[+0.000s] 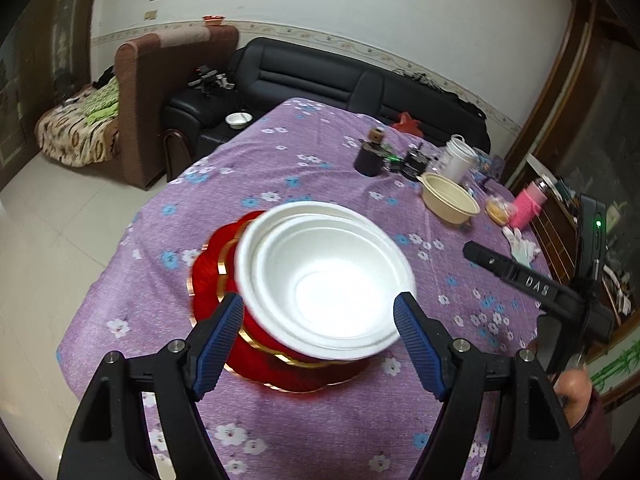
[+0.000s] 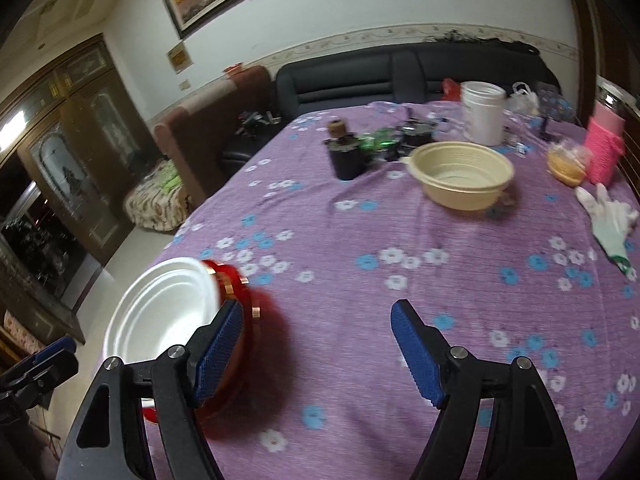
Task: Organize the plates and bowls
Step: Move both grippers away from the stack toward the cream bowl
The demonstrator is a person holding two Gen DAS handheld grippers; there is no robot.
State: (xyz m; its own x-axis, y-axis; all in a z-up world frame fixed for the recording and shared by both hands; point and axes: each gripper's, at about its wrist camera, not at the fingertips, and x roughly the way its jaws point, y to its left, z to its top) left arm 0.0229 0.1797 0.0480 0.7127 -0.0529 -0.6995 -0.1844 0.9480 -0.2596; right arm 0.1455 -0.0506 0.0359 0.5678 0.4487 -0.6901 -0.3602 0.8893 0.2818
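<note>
Looking through the left wrist view: left gripper point(image 1: 319, 312) fingers apart, blue pads flanking the near rim of the white foam bowls point(image 1: 324, 280), a nested stack tilted on red gold-trimmed plates point(image 1: 212, 280); whether the pads touch the rim is unclear. The stack sits at centre on the purple floral tablecloth point(image 1: 320, 152). Cream bowl point(image 1: 450, 198) at 2 o'clock, near a white jar point(image 1: 458, 158) and dark cup point(image 1: 370, 158); pink bottle point(image 1: 528, 204) and white glove point(image 1: 520, 242) at 3 o'clock. Black sofa point(image 1: 320, 76) at 12, small bowl point(image 1: 239, 119) on its arm. Right wrist view: right gripper point(image 2: 318, 316) fingers apart, nothing between them, only cloth. White foam bowls and red plates at 9 o'clock, partly behind the left finger point(image 2: 224, 348). Cream bowl at 1 o'clock, white jar behind it, pink bottle and glove at 2 to 3 o'clock.
</note>
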